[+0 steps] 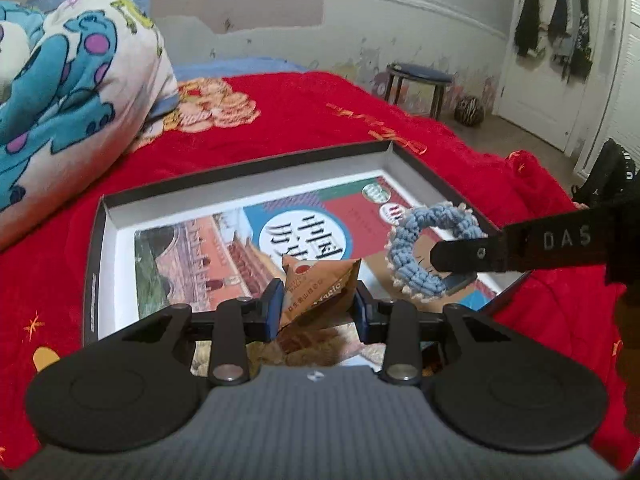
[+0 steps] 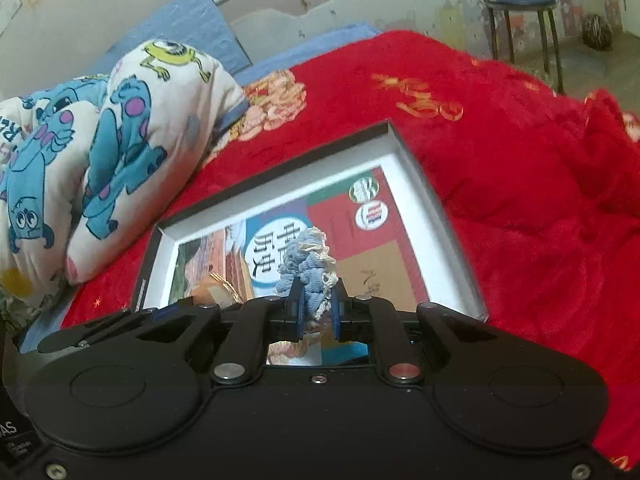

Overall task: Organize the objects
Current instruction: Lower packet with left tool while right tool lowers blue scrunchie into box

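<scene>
Left claw (image 1: 320,300) clamped on a small brown snack packet (image 1: 320,286), blue pads pressed against both sides, packet tilted and poking up between them. Held above the near part of a shallow open box (image 1: 105,216) with dark outer walls and a white inside. Inside the box, flat on the bottom: a colourful book (image 1: 224,248) with large Chinese characters on its cover.

Right claw (image 2: 317,312) closed tight on a blue knitted scrunchie (image 2: 308,268) with a cream fringe (bunched up in the right wrist view, plainly ring-shaped in the left one). Seen from the left wrist, hanging over the right side of the box, above the book, apart from the packet.

Box resting on a bed with a red plush blanket (image 1: 312,120). Left of the box, a rolled quilt (image 1: 76,92) printed with blue cartoon monsters. Beyond the bed, a dark round stool (image 1: 418,82) near the peeling wall, with a striped ball (image 1: 469,111) on the floor beside it.
</scene>
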A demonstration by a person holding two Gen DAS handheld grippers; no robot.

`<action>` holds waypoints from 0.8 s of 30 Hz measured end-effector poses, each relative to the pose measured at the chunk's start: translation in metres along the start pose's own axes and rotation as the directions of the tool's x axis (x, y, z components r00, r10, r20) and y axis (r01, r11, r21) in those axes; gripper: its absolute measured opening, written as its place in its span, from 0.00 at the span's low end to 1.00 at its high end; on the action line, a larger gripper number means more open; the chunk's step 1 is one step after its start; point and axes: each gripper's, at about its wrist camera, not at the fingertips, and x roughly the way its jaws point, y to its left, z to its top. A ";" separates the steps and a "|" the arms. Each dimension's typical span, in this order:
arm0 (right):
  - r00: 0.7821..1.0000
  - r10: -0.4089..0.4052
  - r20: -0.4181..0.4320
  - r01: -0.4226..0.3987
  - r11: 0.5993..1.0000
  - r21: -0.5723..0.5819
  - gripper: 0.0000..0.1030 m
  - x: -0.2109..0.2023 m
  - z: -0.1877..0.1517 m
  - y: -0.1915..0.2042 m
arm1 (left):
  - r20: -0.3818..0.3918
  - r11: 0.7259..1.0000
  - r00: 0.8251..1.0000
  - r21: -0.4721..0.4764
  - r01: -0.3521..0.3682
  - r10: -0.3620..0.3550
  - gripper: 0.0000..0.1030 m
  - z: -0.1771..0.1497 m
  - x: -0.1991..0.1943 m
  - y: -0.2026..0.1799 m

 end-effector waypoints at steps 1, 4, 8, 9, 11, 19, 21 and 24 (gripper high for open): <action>1.000 0.000 -0.009 -0.001 1.000 -0.002 0.12 0.003 0.000 0.001 | -0.009 1.000 1.000 -0.003 0.000 0.000 0.39 0.000 0.001 0.001; 1.000 -0.007 -0.020 0.006 1.000 -0.018 0.12 0.007 -0.002 0.006 | -0.029 1.000 1.000 -0.005 0.000 0.000 0.39 0.000 0.004 0.001; 1.000 -0.005 -0.017 0.005 0.999 -0.034 0.12 0.008 -0.004 0.012 | -0.058 1.000 0.998 -0.013 0.012 -0.013 0.39 -0.001 0.007 0.002; 1.000 -0.004 -0.019 0.003 0.999 -0.033 0.12 0.009 -0.004 0.012 | -0.059 1.000 0.998 -0.013 0.014 -0.015 0.39 -0.001 0.007 0.001; 1.000 0.002 -0.026 -0.003 0.999 -0.034 0.12 0.011 -0.006 0.014 | -0.065 1.000 0.998 -0.015 0.018 -0.019 0.39 -0.002 0.008 0.001; 0.999 -0.002 -0.034 0.001 0.999 -0.036 0.12 0.013 -0.009 0.014 | -0.095 0.999 0.994 -0.019 0.043 -0.045 0.40 -0.004 0.010 0.000; 0.999 -0.007 -0.037 0.006 0.999 -0.034 0.12 0.014 -0.009 0.012 | -0.101 0.999 0.994 -0.018 0.047 -0.048 0.40 -0.004 0.012 0.000; 0.999 -0.007 -0.040 0.006 0.999 -0.034 0.12 0.014 -0.009 0.012 | -0.106 0.999 0.993 -0.009 0.047 -0.048 0.40 -0.006 0.013 -0.002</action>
